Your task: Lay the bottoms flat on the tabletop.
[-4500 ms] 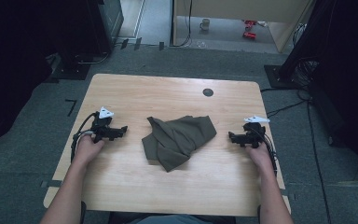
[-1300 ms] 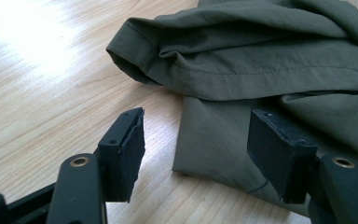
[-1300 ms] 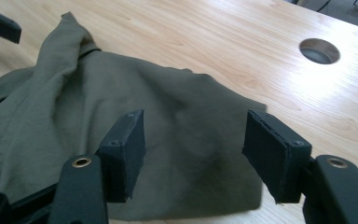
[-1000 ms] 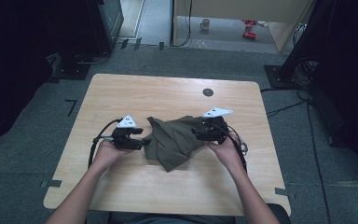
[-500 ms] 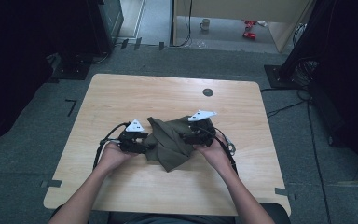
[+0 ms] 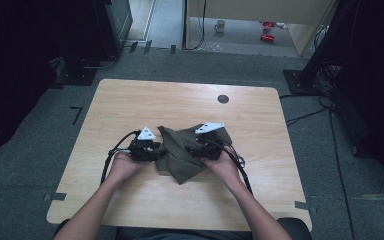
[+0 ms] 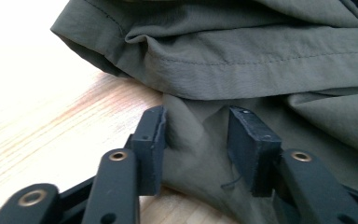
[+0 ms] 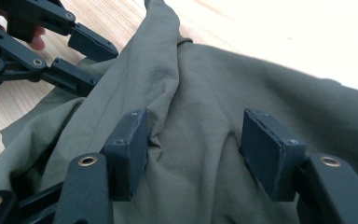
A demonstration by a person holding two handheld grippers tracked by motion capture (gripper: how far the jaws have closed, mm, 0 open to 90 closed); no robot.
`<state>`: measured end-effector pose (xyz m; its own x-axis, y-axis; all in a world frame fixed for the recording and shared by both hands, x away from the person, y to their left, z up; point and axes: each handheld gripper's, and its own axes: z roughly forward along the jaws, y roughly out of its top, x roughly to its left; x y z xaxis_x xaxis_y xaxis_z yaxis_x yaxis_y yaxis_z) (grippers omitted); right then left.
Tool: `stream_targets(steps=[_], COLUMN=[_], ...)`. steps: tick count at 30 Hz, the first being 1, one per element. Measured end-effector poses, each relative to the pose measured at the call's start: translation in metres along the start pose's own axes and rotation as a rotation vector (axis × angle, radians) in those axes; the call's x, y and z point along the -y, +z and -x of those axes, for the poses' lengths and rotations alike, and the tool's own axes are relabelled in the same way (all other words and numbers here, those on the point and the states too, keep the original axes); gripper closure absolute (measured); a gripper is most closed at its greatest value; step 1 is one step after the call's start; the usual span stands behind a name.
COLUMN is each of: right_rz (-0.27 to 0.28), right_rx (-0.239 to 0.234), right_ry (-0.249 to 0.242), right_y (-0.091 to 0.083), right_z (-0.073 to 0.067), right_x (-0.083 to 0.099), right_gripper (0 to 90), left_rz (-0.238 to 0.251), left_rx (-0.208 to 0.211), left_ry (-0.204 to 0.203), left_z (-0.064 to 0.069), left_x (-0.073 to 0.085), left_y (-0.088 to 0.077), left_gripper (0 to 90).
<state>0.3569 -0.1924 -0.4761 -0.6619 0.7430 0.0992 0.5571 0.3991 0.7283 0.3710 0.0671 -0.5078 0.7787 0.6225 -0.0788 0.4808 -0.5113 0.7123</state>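
Observation:
A crumpled olive-green garment lies at the middle of the wooden table. My left gripper rests at the garment's left edge. In the left gripper view its jaws have just been closing, and a raised fold of the garment bunches between the pads, which still stand apart. My right gripper lies on the garment's right half. In the right gripper view it is open, with its pads set down on the cloth and a ridge between them. The left gripper shows at that view's upper left.
A small black round grommet sits in the table's far right part. Bare wood lies all around the garment. On the floor beyond the table stand a mug and a red object. Dark equipment flanks both sides.
Both hands came in from the table's sides onto the garment. Over the last second the right gripper slid left and lower onto the cloth, and the left one stayed at its edge.

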Motion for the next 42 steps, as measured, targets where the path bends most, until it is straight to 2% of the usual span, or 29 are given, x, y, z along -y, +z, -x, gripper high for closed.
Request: stream_targets(steps=[3,10,14,21,25,27,29,31,34,37,42], right_rz=[0.001,0.03,0.029,0.022,0.019,0.018,0.01,0.017,0.02,0.016,0.017], right_rx=[-0.007,0.009,0.009,0.033,0.048,0.056,0.048,0.053,0.054,0.052,0.01], right_ry=[0.013,-0.024,-0.042,-0.067,-0.077,-0.086,-0.068,-0.075,-0.115,-0.136,-0.137], right_y=[0.003,0.019,0.032,0.051,0.059,0.066,0.067,0.064,0.061,0.061,0.068], right_z=[0.002,0.005,0.009,0.01,0.011,0.012,0.013,0.01,0.002,-0.005,-0.018], right_x=[0.002,-0.003,-0.016,-0.036,-0.044,-0.051,-0.056,-0.061,-0.068,-0.071,-0.081], right_gripper=[41.8,45.5,46.7,46.6,46.8,47.2,47.1,47.1,46.7,46.2,45.4], left_rz=[-0.001,0.006,0.007,0.004,0.002,0.0,-0.003,-0.004,-0.004,-0.008,-0.01], left_rx=[-0.009,-0.048,-0.09,-0.125,-0.137,-0.141,-0.131,-0.115,-0.107,-0.109,-0.113], left_ry=[0.007,-0.011,-0.027,-0.07,-0.079,-0.088,-0.102,-0.117,-0.134,-0.125,-0.12], left_z=[0.0,-0.008,-0.016,-0.03,-0.033,-0.034,-0.036,-0.037,-0.038,-0.037,-0.036], left_x=[0.0,0.0,0.0,0.001,0.002,0.002,0.0,-0.001,-0.002,-0.003,-0.003], left_y=[0.0,0.0,-0.002,-0.007,-0.008,-0.009,-0.011,-0.012,-0.013,-0.013,-0.014], left_gripper=[59.2,59.9,59.9,60.4,61.4,65.6,75.5,81.0,84.5,85.2,85.9])
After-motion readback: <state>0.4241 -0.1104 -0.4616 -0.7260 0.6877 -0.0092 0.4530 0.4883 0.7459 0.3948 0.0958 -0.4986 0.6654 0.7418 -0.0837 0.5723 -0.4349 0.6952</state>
